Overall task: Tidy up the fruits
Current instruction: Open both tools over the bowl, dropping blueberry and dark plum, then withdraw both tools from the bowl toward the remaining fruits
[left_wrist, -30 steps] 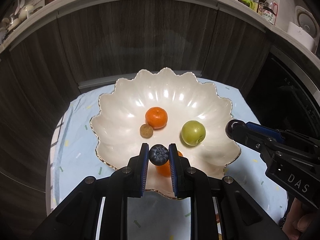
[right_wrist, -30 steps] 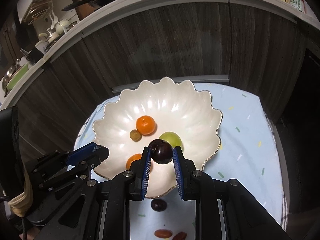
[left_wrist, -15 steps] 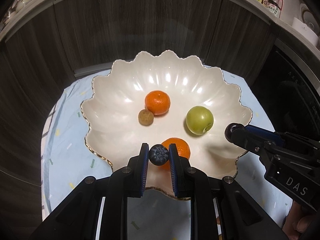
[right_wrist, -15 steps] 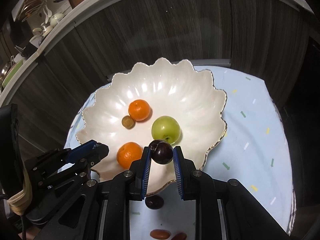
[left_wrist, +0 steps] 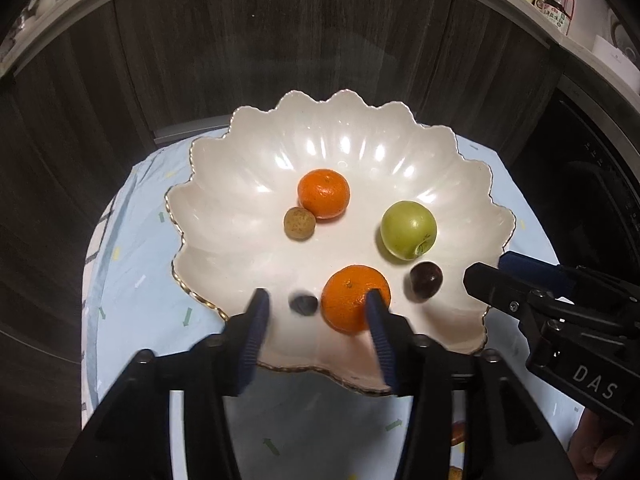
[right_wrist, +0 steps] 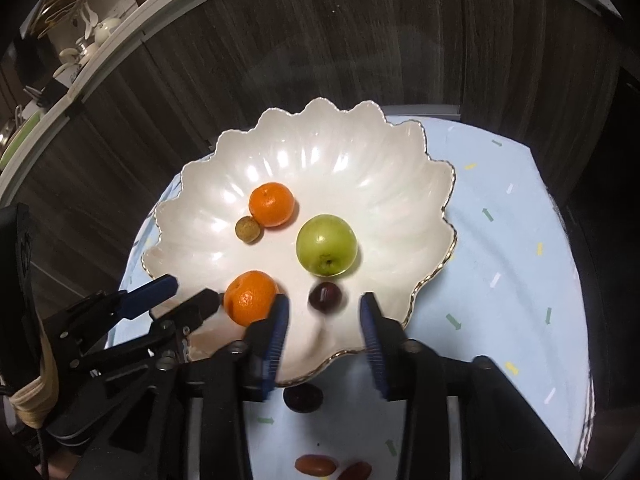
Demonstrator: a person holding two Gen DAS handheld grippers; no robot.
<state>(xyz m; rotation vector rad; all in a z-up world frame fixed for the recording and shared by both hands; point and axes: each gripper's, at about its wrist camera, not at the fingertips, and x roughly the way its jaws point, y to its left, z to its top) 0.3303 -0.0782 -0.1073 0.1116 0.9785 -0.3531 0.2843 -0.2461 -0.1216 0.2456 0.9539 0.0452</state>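
**A:** Where did the fruit sit?

**B:** In the scalloped white bowl [left_wrist: 248, 184] [right_wrist: 360, 168] on the pale blue cloth [left_wrist: 132, 280] [right_wrist: 500, 240] that covered the surface; a mandarin [left_wrist: 323, 193] [right_wrist: 271, 204] lay near the middle with a small brown longan [left_wrist: 299, 224] [right_wrist: 248, 230] touching it at its 8 o'clock; a green apple [left_wrist: 408, 229] [right_wrist: 326, 244] lay apart at the mandarin's 4 o'clock; a second mandarin [left_wrist: 352, 298] [right_wrist: 248, 298] lay nearer the front rim.

**A:** And the two dark ones?

**B:** The blueberry [left_wrist: 303, 304] was blurred, on or just above the bowl floor at the second mandarin's 9 o'clock; I could not tell whether it touched; the dark plum [left_wrist: 425, 281] [right_wrist: 325, 297] lay just below the apple, at its 6 o'clock, also slightly blurred.

**A:** The fingers?

**B:** The left gripper [left_wrist: 316, 320] had its fingers spread wide and held nothing; the blueberry sat between them, and the right-hand finger overlapped the second mandarin in the left wrist view; the right gripper [right_wrist: 324, 328] was likewise spread apart and empty, with the plum between its tips; each gripper showed at the edge of the other's view, over the bowl's front rim.

**A:** Anything outside the bowl?

**B:** In the right wrist view another dark plum [right_wrist: 303, 397] lay on the cloth just beyond the front rim, at 6 o'clock; two reddish-brown oval fruits [right_wrist: 316, 465] lay further down, near each other at the bottom edge; dark wood-grain cabinet doors [left_wrist: 280, 60] [right_wrist: 360, 40] stood behind the bowl.
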